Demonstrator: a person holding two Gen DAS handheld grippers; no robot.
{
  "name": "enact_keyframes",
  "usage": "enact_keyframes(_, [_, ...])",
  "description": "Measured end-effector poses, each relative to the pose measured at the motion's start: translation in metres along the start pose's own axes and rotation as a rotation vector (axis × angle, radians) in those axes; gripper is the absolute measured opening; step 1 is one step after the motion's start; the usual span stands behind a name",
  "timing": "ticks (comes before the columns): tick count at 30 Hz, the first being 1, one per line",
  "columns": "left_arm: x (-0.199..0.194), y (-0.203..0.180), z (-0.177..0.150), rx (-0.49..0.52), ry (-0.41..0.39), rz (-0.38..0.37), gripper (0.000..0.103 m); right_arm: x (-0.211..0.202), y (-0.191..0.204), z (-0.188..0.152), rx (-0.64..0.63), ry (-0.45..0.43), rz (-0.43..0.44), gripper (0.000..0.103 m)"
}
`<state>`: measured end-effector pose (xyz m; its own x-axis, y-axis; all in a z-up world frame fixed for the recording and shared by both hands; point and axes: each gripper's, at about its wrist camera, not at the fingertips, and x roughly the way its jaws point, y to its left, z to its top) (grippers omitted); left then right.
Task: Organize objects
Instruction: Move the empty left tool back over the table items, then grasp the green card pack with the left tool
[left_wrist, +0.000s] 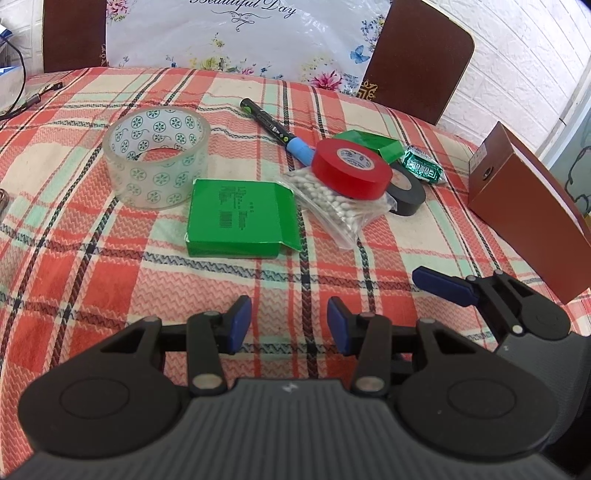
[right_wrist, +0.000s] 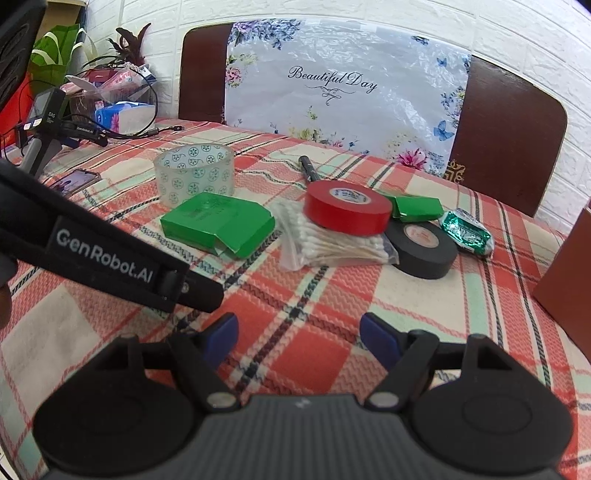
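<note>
On the plaid tablecloth lie a clear patterned tape roll, a large green box, a bag of cotton swabs, a red tape roll resting on the bag, a black tape roll, a small green box, a green foil packet and a black marker with a blue cap. My left gripper and right gripper are open and empty, near the front of the table.
A brown box stands at the right. Two chair backs and a flowered plastic bag stand behind the table. A phone, cables and clutter lie far left. The right gripper's finger shows beside my left gripper.
</note>
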<state>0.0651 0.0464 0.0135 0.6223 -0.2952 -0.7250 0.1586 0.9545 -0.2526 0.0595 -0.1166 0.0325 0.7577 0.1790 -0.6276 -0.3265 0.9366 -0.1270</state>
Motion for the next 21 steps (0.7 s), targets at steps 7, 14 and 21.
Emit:
enact_keyframes(7, [-0.011, 0.015, -0.001, -0.027, 0.001, -0.047, 0.047, 0.004, 0.006, 0.004, -0.018, -0.002, 0.001, 0.076])
enact_keyframes(14, [-0.044, 0.059, 0.012, -0.080, -0.118, -0.010, 0.048, 0.011, 0.020, 0.013, -0.032, -0.006, 0.048, 0.076])
enact_keyframes(21, [-0.021, 0.071, 0.039, -0.124, -0.083, -0.064, 0.046, 0.027, 0.039, 0.030, -0.081, -0.023, 0.109, 0.076])
